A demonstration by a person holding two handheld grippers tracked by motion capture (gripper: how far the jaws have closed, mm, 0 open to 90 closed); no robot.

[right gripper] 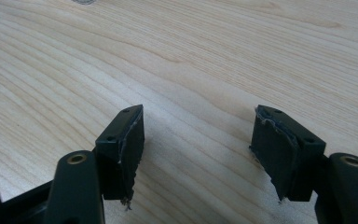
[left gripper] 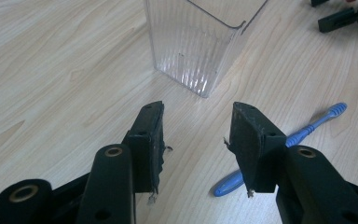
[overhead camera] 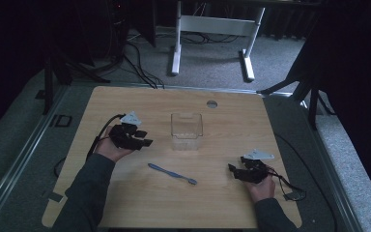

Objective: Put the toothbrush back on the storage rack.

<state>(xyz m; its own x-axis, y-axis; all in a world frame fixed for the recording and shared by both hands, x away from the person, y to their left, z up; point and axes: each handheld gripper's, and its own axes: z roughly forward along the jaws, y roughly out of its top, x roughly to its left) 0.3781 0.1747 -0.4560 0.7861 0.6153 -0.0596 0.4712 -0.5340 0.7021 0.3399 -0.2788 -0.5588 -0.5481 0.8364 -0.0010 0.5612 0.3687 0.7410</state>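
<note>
Black padded jaws of your left gripper (left gripper: 196,140) are standing apart, empty; right gripper (right gripper: 196,149) likewise. The slim blue plastic toothbrush (overhead camera: 172,173) is lying flat before the clear ribbed plastic container (overhead camera: 186,131): probably light, stiff, slippery, so pinch mid-handle.

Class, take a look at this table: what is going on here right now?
A person sits at a wooden table with a two-jaw gripper in each hand. The left gripper is open and empty, pointing between a clear plastic container standing upright mid-table and a blue toothbrush lying flat in front of it. The right gripper is also open and empty, over bare wood off to the side. Nothing has been picked up yet.
</note>
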